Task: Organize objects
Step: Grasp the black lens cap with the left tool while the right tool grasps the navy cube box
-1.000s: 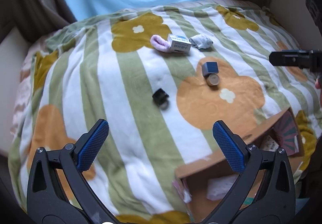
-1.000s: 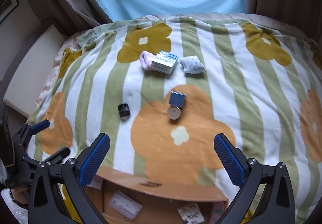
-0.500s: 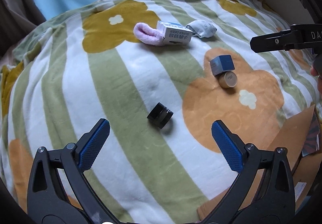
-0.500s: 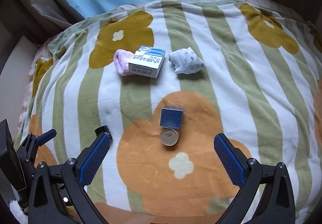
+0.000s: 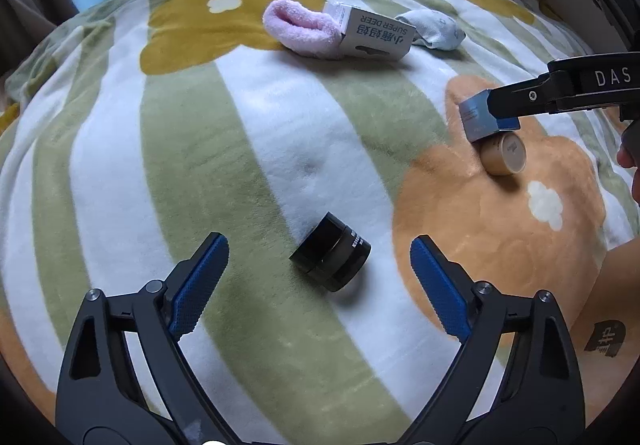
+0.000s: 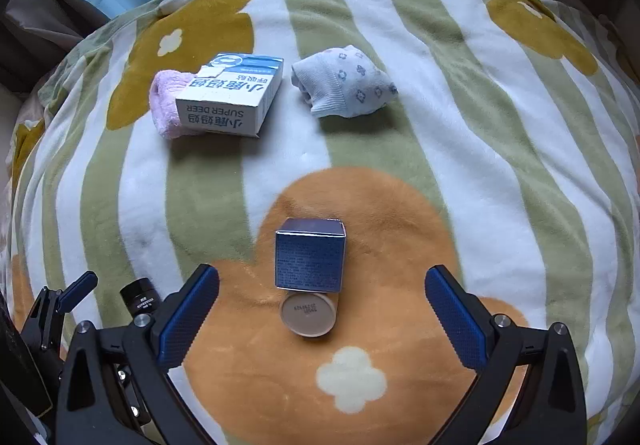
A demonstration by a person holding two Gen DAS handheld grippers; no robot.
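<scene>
Left gripper (image 5: 319, 272): we see its blue pads spread but closing, with the black jar (image 5: 330, 252) lying on its side between them, untouched.
Right gripper (image 6: 322, 312): we see its jaws wide apart, straddling the blue box (image 6: 310, 260) and the tan round tin (image 6: 308, 315), which touch each other; no pad meets either.
Room to move: bare striped blanket (image 5: 168, 149) flanks the jar on both sides; the far pink sock (image 6: 162, 107), white carton (image 6: 230, 101) and grey sock (image 6: 344, 83) lie well apart from both grippers.
Edges: the cardboard box corner (image 5: 612, 285) sits at the near right.
Change: compared with a second ago, we find both grippers lower and closer to their objects, and the left jaws narrower.
Hidden: in the left view the right gripper's finger covers part of the blue box; the pink sock is partly behind the carton; the jar's label is too small for us to read.
</scene>
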